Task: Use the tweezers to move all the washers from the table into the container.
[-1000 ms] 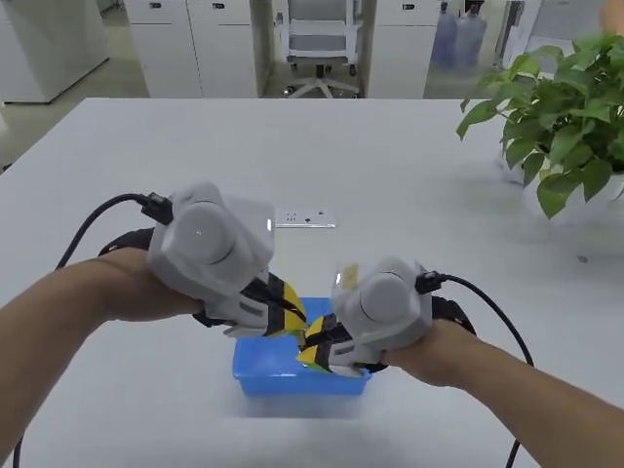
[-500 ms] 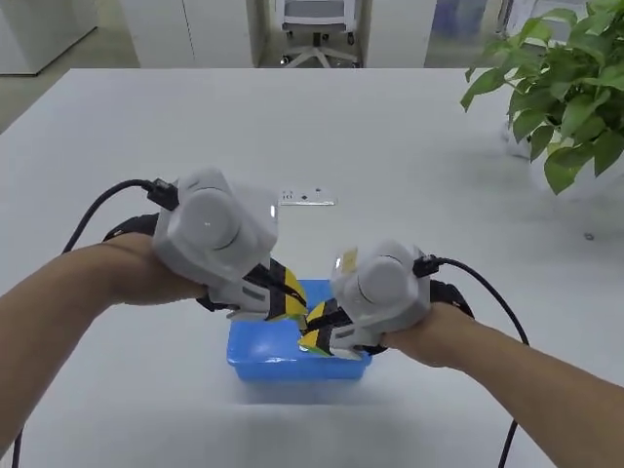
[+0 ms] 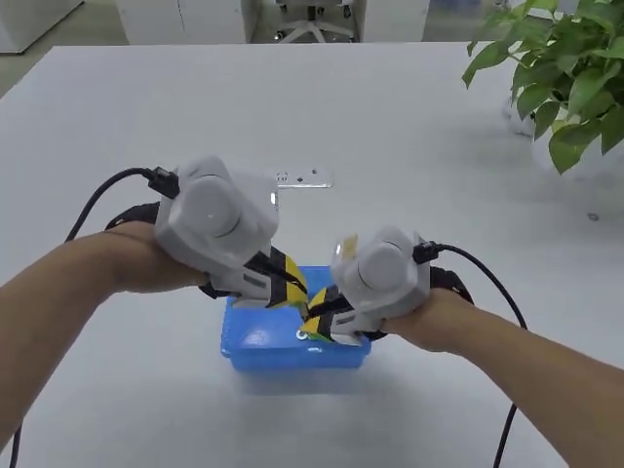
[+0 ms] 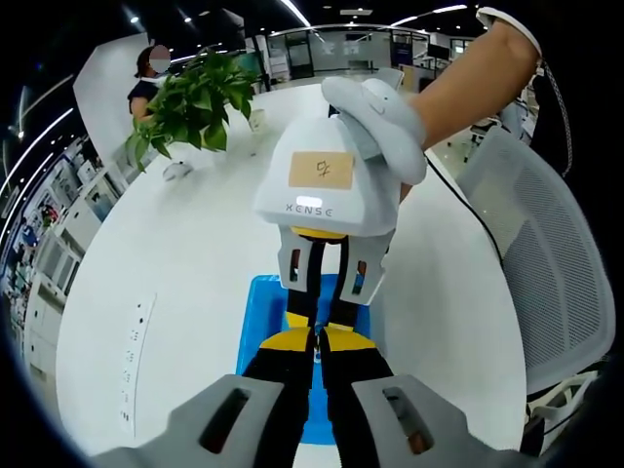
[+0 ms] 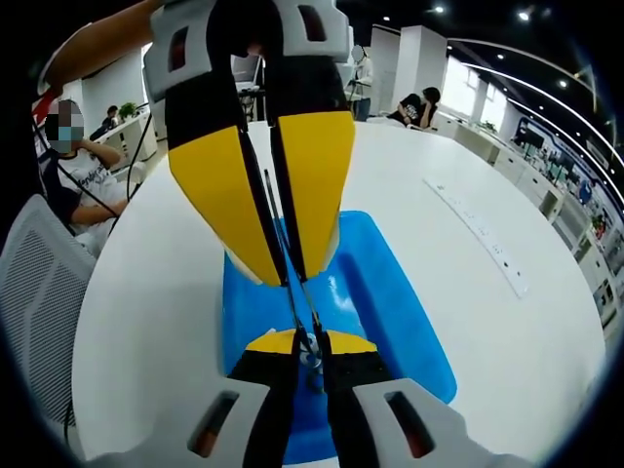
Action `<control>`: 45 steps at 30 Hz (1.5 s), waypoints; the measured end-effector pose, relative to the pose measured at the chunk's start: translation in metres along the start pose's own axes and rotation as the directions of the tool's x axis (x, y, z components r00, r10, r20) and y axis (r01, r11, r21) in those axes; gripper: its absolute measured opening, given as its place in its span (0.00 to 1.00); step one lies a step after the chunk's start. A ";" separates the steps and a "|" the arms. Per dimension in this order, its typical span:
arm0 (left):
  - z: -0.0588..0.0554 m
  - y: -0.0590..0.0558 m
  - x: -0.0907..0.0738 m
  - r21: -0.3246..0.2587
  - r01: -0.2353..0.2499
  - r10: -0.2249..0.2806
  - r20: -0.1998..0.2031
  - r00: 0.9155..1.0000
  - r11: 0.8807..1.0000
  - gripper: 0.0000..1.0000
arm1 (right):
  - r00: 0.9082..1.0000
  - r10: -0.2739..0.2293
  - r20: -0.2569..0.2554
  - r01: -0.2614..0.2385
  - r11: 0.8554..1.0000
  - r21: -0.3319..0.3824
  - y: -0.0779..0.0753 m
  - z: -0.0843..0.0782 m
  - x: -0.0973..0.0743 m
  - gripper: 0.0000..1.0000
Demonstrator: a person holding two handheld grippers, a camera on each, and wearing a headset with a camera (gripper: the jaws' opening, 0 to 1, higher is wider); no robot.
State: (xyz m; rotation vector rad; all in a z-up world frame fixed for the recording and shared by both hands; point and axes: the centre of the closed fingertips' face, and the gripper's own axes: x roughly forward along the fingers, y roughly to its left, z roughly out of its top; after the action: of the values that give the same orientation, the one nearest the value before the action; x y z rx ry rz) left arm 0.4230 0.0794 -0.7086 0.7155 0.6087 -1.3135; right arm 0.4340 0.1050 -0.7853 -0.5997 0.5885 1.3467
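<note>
**Both grippers over the container.** You are holding the left gripper (image 3: 286, 290) and the right gripper (image 3: 317, 330) nose to nose above the blue container (image 3: 292, 358), which is sitting on the white table (image 3: 409, 146) close in front of you; the tweezers (image 5: 283, 229) are spanning the gap between the two. The left gripper's jaws are pinching almost together on the tweezers' upper arms; the right gripper's jaws are pressing all but closed on the tips, low over the container's floor. A small bright piece (image 5: 311, 362) is glinting at those tips; whether it is a washer is too small to tell.

**Handling, as a judgement.** The tweezers are probably thin, springy, smooth metal, light but apt to twist or slide between the pads; you are best taking them across the flat of the arms, partway along, so the squeeze is closing the tips squarely. A washer would be small, hard, flat and slippery; pinch it across the rim, and let go low over the container so it is not bouncing out.

**Views.** The right gripper view is showing both tweezer arms and where the tips are meeting; the head view is hiding these under the gripper bodies, yet is giving the layout, with a white strip (image 3: 300, 178) beyond the container and a plant (image 3: 575, 68) at far right. The left gripper view is showing the right gripper head-on, with the container beneath.
</note>
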 end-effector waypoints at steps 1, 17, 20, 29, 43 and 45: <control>0.000 0.000 0.001 -0.001 0.002 -0.002 0.001 1.000 1.000 0.06 | 1.000 0.002 -0.001 -0.002 1.000 0.001 0.000 -0.001 0.000 0.11; 0.001 -0.001 0.003 0.004 0.014 -0.014 0.001 1.000 1.000 0.06 | 1.000 -0.003 -0.008 0.003 1.000 -0.003 -0.001 -0.004 -0.001 0.12; 0.001 -0.001 0.002 0.004 0.013 -0.013 0.002 1.000 1.000 0.06 | 1.000 -0.003 -0.006 0.003 1.000 -0.004 -0.001 -0.003 -0.002 0.12; 0.005 -0.002 -0.004 -0.002 0.006 -0.006 0.010 1.000 1.000 0.06 | 1.000 -0.008 0.014 0.008 1.000 0.000 0.001 0.002 -0.007 0.11; 0.011 -0.010 -0.022 0.007 0.000 0.000 0.000 1.000 1.000 0.06 | 0.999 -0.008 0.048 0.009 1.000 -0.023 0.010 0.014 -0.020 0.07; 0.011 -0.011 -0.026 0.008 -0.001 0.001 0.001 1.000 1.000 0.06 | 0.999 -0.012 0.052 0.015 0.998 -0.057 0.012 0.017 -0.023 0.07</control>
State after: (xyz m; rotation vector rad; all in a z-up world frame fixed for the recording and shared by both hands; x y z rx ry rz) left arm 0.4076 0.0857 -0.6833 0.7214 0.6022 -1.3165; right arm 0.4200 0.1018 -0.7579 -0.6123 0.5050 1.3659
